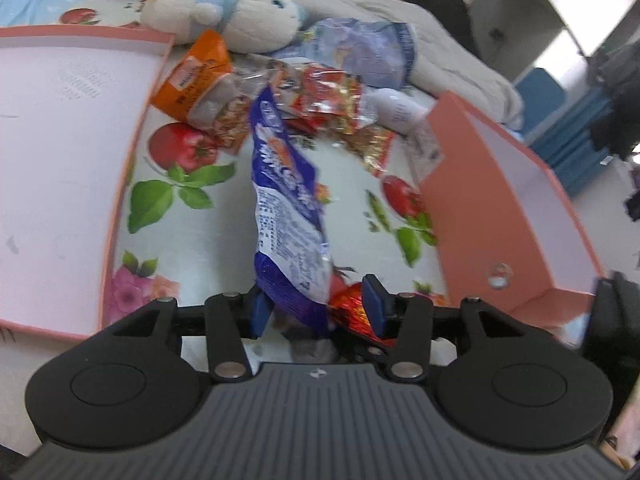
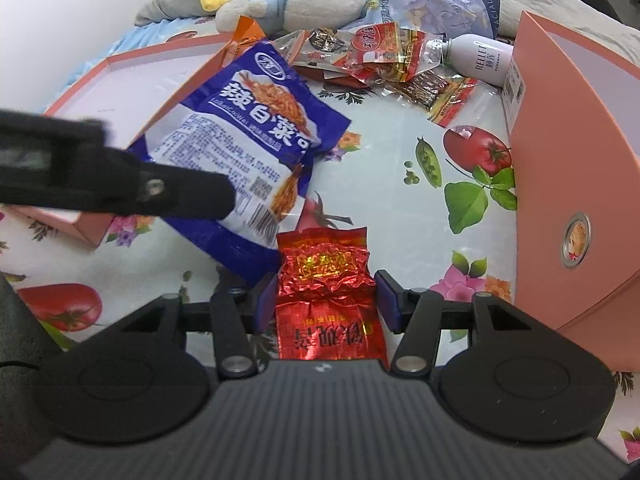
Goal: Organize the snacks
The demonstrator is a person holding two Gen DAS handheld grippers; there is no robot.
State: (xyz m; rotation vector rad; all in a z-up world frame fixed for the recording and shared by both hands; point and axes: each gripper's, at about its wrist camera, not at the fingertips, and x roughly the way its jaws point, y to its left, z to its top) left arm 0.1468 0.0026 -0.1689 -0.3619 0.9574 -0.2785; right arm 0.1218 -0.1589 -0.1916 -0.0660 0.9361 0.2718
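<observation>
Crinkling red foil packet (image 2: 326, 280), glossy blue pouch (image 2: 244, 140) alongside

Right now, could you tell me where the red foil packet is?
Right wrist view, bottom centre: the red foil packet sits between the right gripper pads, its top edge beside the blue snack bag.

Both tongs, left (image 1: 318, 306) and right (image 2: 326, 300): black plastic w/ blue pads, silver screws, round side discs, ribbed grey housing.
</observation>
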